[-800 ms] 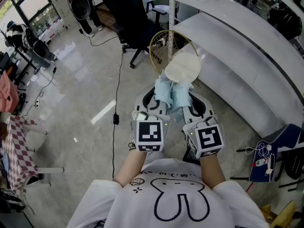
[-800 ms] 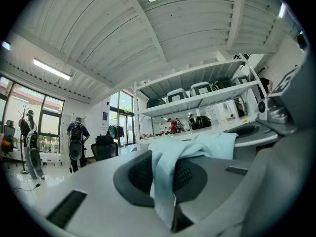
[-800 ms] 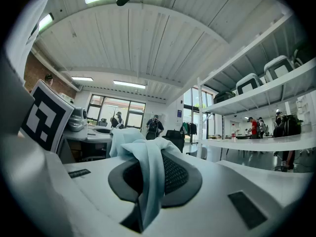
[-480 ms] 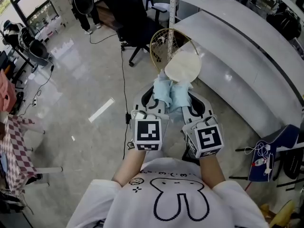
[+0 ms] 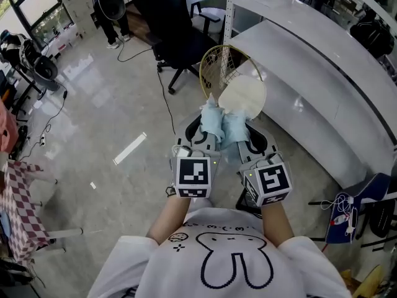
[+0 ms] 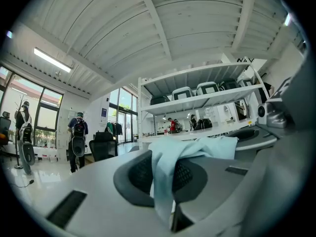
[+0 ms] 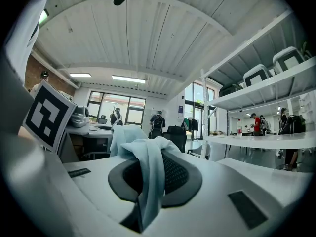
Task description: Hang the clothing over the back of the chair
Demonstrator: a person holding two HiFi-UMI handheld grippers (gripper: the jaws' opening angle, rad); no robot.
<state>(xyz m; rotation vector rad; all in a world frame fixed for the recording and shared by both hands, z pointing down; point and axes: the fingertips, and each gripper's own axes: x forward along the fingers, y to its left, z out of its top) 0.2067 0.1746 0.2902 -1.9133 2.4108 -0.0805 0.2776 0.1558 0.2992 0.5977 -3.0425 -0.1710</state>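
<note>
A light blue piece of clothing hangs bunched between my two grippers, held at chest height. My left gripper is shut on its left part, and in the left gripper view the cloth drapes down over the dark pads. My right gripper is shut on the right part; the cloth falls across that gripper's pads. Just beyond the cloth stands the chair, with a gold wire back and a cream round seat.
A long white curved counter runs along the right. A black office chair stands behind the gold chair, beside a white shelf post. A black cable crosses the floor. A checkered table is at the far left.
Both grippers keep their hold on the cloth and stay side by side. The chair and counter have slid slightly right and lower in the head view.
</note>
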